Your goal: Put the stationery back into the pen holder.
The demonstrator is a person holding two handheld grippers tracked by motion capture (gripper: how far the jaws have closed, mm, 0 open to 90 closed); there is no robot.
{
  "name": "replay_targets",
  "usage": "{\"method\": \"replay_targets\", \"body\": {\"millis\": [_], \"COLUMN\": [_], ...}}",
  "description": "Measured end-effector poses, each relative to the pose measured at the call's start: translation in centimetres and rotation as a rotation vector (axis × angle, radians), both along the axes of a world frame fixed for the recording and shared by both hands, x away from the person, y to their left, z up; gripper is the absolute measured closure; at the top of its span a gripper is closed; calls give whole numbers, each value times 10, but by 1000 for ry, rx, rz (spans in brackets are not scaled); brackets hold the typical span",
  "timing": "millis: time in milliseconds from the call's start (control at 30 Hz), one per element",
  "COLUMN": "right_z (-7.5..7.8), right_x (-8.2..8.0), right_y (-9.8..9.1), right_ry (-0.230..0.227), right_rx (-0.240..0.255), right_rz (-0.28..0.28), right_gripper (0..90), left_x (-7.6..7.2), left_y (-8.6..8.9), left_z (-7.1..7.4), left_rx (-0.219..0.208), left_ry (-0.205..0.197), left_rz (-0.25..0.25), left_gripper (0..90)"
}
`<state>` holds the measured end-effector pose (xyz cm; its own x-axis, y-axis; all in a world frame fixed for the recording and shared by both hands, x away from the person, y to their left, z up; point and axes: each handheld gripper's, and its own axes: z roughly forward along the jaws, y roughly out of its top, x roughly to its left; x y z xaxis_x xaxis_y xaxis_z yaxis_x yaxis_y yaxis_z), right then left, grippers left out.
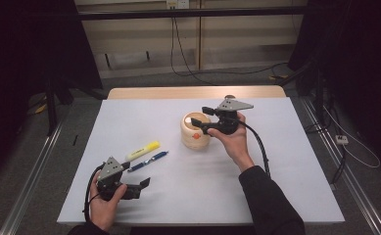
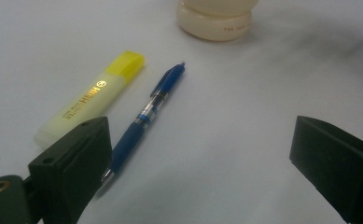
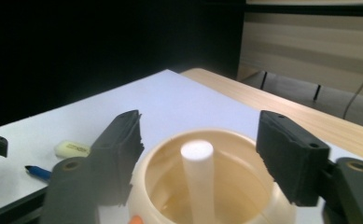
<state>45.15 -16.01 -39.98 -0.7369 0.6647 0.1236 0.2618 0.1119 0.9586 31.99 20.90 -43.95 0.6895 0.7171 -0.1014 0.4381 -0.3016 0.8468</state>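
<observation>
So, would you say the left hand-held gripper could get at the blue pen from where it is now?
Probably yes. The left hand-held gripper has its jaws open, and the blue pen lies on bare table just ahead, beside one jaw. The yellow highlighter lies alongside without touching it.

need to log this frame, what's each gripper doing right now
left gripper: open, holding nothing.
right gripper: open above the cream pot, gripping nothing.

Even overhead light on the table [image 1: 188,196]; surroundings dark.
Soft, faint shadows. Both gripper views are blurred up close, with a white stick [image 3: 198,179] overexposed and nearby jaws out of focus.
</observation>
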Motion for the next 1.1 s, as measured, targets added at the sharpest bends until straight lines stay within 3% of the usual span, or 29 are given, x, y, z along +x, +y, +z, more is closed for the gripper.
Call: {"method": "replay_targets", "body": {"millis": [467,567,733,867,1100], "right_z": [-9,-11,-15,-18,-19], "right_x": [-18,-22,-25,-30,-40], "right_y": [-8,-13,-22,-26,-35], "right_ry": [46,60,78,94,123], "right_rx": [-48,-104,-100,-154,-151], "right_rz": [-84,-101,-116,-122,-131], "right_gripper": [129,124,94,75,69], "left_x": [0,1,0,0,0], "left_y": [0,0,0,1,1], "left_z": [-1,-1,0,0,0], "left_rx": [3,-3,0,1,2], "left_ry": [1,2,2,3,-3], "left_rz": [7,7,10,10,12], "left_gripper": [56,56,57,56,57]}}
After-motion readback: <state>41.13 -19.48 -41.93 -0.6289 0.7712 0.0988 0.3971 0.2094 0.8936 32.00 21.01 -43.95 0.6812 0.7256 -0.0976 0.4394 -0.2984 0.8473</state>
